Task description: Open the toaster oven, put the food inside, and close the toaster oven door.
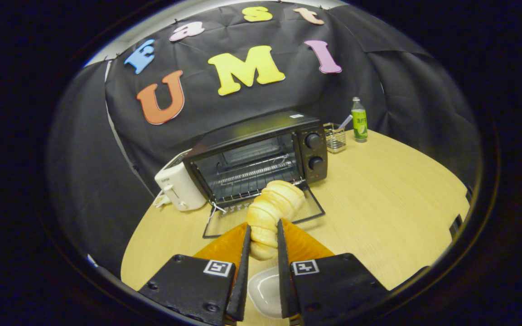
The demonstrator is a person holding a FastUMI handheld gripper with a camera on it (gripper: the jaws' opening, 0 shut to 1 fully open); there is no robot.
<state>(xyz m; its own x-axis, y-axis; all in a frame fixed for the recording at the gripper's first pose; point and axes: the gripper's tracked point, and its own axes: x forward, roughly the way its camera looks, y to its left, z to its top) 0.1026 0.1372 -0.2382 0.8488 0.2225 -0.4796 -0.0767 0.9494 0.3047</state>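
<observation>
While the gripper (263, 240) is clamping the bread roll (272, 210) between its two fingers, the roll is pointing lengthwise straight ahead at the toaster oven (256, 154), whose door (261, 213) is lying open on the desk (379, 190).

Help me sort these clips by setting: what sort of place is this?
Likely a staged kitchen-counter booth. A toaster oven with its door open, a white toaster and a green bottle stand on a wooden table against black cloth. The gripper holds a bread roll.
</observation>
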